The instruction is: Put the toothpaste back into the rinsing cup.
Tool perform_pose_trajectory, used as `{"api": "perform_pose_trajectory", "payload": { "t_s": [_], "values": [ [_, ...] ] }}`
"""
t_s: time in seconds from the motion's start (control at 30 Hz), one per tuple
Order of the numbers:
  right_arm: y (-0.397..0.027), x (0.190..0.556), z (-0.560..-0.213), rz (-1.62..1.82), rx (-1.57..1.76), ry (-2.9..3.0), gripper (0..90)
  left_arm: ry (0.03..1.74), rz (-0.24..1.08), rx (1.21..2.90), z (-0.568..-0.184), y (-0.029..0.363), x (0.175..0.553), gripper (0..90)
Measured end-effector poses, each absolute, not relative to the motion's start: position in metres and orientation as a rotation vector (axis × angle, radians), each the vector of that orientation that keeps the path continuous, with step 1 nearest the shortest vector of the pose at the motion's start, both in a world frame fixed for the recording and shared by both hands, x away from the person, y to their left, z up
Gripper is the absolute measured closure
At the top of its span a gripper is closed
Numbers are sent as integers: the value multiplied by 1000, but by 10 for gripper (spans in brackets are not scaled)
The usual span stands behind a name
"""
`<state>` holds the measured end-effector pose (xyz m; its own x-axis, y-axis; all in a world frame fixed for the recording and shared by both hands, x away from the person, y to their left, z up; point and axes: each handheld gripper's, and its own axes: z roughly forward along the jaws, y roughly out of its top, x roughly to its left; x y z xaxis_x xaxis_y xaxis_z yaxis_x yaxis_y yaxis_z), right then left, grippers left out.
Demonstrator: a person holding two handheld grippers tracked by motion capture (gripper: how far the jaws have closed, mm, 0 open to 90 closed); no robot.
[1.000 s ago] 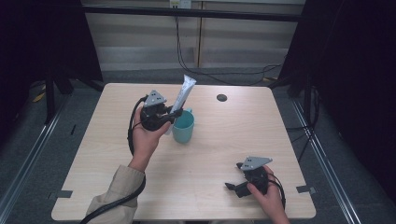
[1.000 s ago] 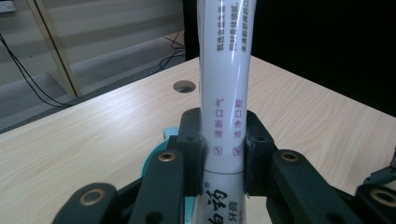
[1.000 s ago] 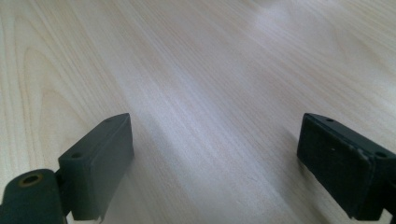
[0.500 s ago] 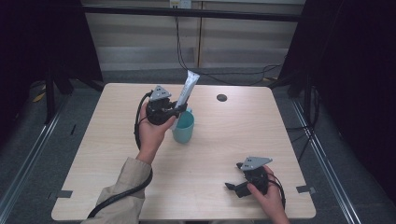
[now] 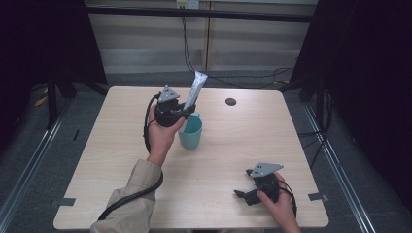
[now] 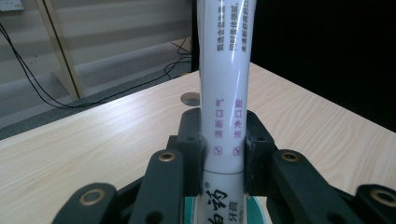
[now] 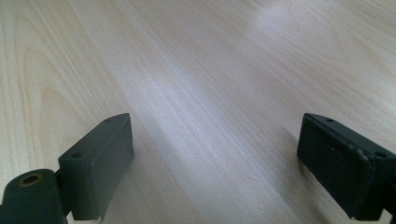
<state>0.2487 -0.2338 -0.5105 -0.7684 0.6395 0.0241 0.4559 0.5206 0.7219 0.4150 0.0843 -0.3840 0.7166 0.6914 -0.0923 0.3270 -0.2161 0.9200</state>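
A white toothpaste tube point(image 5: 195, 90) stands nearly upright, leaning slightly right, with its lower end at the rim of a teal cup point(image 5: 190, 132) on the wooden table point(image 5: 121, 145). My left gripper point(image 5: 183, 114) is shut on the tube's lower part, just left of the cup. In the left gripper view the tube point(image 6: 223, 88) rises between the jaws, the gripper point(image 6: 223, 149) clamped on it, and the cup's teal rim point(image 6: 254, 205) shows beneath. My right gripper point(image 5: 241, 194) rests open at the table's front right; in its own view the gripper point(image 7: 215, 158) has bare wood between the jaws.
A small dark round hole point(image 5: 231, 101) sits in the table at the back, right of the tube. Cables point(image 5: 233, 80) run across the floor behind the table. Black frame posts point(image 5: 52, 92) stand at the left and right.
My left gripper has moved slightly farther back and left with the tube, which now stands a little straighter over the cup. The right gripper has stayed put.
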Motion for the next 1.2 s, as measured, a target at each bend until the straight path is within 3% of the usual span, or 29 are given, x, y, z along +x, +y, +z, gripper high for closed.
{"api": "perform_pose_trajectory", "payload": {
  "t_s": [1.2],
  "values": [
    [-234, 249, -510, 1088, 922, 2519, 104, 813, 430, 1799, -404, 67, 425, 735]
  ]
}}
